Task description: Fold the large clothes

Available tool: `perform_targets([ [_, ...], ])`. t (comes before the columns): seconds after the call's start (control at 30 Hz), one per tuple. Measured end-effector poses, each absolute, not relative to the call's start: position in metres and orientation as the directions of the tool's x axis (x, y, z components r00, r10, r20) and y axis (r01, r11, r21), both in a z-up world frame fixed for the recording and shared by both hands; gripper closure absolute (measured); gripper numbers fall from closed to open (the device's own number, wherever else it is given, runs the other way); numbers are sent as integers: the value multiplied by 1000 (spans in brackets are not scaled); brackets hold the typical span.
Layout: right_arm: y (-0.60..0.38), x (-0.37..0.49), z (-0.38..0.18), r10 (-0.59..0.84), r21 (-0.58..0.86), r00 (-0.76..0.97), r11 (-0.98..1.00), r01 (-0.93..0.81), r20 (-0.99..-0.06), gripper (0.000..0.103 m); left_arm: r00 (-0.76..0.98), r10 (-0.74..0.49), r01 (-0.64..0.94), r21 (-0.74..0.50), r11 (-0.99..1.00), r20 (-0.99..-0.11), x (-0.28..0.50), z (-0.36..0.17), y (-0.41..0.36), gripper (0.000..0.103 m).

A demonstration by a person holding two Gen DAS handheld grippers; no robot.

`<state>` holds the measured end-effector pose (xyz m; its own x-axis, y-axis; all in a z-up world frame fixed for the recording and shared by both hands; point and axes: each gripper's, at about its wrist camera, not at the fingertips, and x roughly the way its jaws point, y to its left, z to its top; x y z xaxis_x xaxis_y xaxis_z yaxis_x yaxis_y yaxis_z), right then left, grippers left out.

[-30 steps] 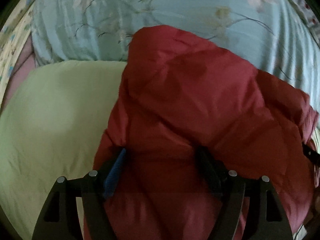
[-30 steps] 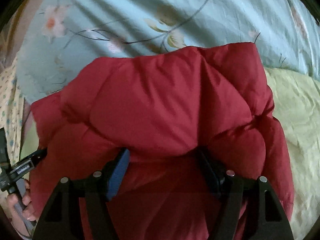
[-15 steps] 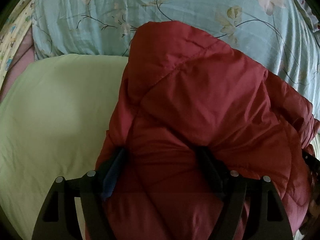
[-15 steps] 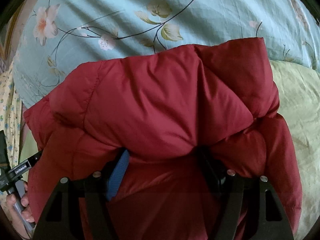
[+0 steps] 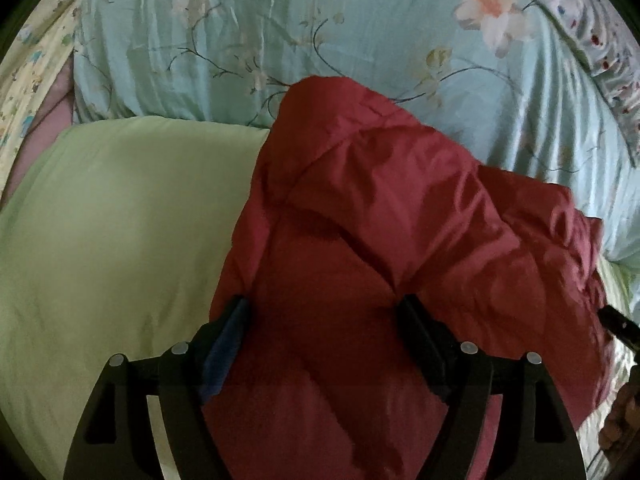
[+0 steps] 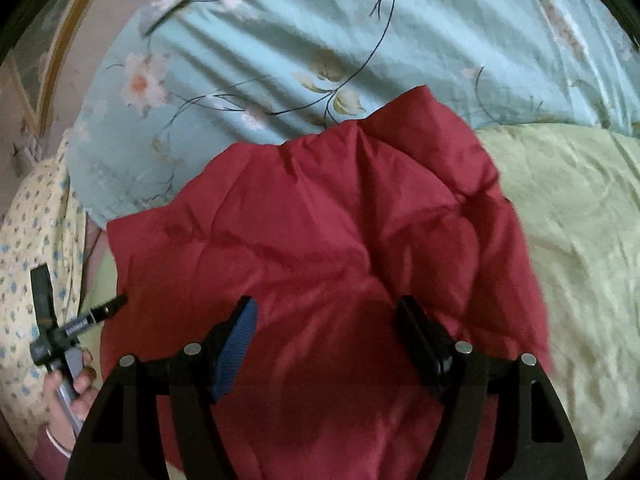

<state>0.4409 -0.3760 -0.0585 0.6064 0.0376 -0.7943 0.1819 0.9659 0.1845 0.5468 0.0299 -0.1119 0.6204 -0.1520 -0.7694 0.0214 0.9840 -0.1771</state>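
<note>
Both the left gripper and right gripper have their jaws spread wide, with red fabric bunched between the fingers.

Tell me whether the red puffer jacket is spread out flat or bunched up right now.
Bunched up. The red puffer jacket rises in a rumpled mound, gathered between the fingers of the left gripper and the right gripper.

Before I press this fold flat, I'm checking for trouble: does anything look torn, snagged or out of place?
Nothing stands out. The red puffer jacket is bunched between both the left gripper and right gripper, with no visible tears, over the green quilt.
</note>
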Motion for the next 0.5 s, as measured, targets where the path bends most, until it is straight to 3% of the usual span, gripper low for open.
perform_targets([
  [0.1,-378,425,-55,34,175,607,969,175,-794,27,621,-163,21,-192,981,-766,534,-110,37,16],
  [0.5,-393,391,-42,33,199,622,960,199,-782,26,599,-210,19,-249,968,-773,525,-107,67,6],
])
